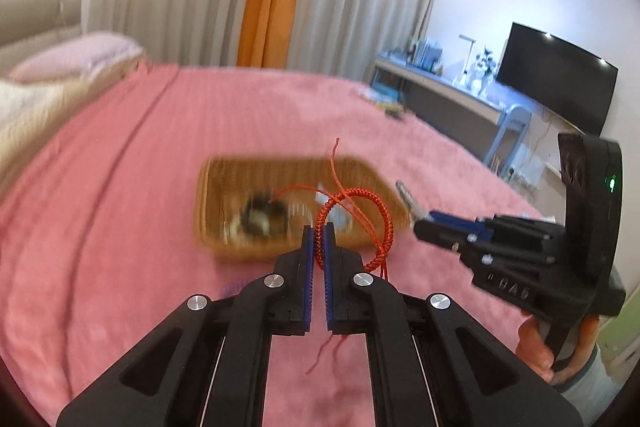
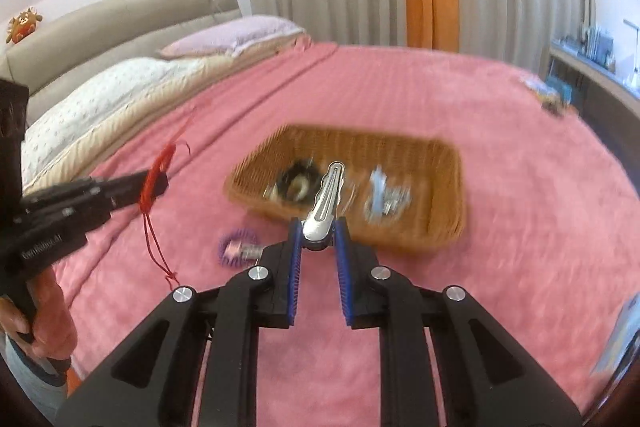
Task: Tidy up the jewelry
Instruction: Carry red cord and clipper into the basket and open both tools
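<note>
Both grippers carry jewelry above the pink bed [image 2: 500, 155], short of the wicker basket [image 2: 448, 163]. In the left wrist view, the left gripper [image 1: 319, 231] has its fingers clenched on the red braided bracelet [image 1: 384, 215], which loops out toward 1 o'clock while its loose cords trail toward 6 o'clock. In the right wrist view, the right gripper [image 2: 318, 227] grasps the silver hair clip [image 2: 326, 199] by its base only, the clip pointing toward 12 o'clock over the basket's near rim.

We judge three risks. The clip, pinched at one end, may pivot or slip out and land on the bed. The bracelet's dangling cords may snag on the wicker rim or on the fingers at release, so the bracelet drapes over the edge. The two grippers converge on one basket and may collide. A purple hair tie [image 2: 236, 247] lies on the bed at 8 o'clock from the clip, outside the basket, and is not yet gathered.
</note>
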Available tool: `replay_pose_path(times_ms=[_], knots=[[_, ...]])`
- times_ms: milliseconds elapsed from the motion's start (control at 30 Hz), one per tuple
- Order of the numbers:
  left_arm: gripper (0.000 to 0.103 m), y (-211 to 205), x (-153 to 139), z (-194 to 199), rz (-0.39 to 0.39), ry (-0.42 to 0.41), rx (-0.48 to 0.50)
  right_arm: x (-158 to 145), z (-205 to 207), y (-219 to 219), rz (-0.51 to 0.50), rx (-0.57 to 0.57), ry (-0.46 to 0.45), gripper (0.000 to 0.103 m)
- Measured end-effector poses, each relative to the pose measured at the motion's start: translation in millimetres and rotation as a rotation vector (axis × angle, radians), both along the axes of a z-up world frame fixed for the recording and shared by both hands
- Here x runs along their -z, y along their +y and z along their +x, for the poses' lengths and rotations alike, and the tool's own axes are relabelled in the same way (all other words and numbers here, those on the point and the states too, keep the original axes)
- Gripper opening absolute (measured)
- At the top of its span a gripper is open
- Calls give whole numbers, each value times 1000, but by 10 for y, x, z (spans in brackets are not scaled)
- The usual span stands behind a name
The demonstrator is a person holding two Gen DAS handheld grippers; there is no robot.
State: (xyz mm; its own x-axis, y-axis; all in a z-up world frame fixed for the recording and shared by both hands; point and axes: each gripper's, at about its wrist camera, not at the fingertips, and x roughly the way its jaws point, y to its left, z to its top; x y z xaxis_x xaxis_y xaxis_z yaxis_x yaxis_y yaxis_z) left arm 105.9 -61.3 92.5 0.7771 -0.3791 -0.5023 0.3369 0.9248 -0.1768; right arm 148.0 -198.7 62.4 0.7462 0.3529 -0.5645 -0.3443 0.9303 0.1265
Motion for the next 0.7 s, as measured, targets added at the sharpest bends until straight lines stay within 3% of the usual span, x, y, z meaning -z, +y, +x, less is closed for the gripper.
replay_pose_path(times_ms=[133, 267, 400, 700], knots=[[2, -146, -236, 419, -7, -34, 0, -168, 292, -50, -6, 23, -30, 14], [2, -248, -267, 823, -16, -42, -19, -163, 617, -113, -18, 50, -35, 14], [2, -329, -92, 1210, -23, -10, -39, -70, 916, -216, -2, 70, -18, 14], [2, -445, 533, 1681, 25, 95, -44, 488, 1364, -150, -7, 75, 101, 14]])
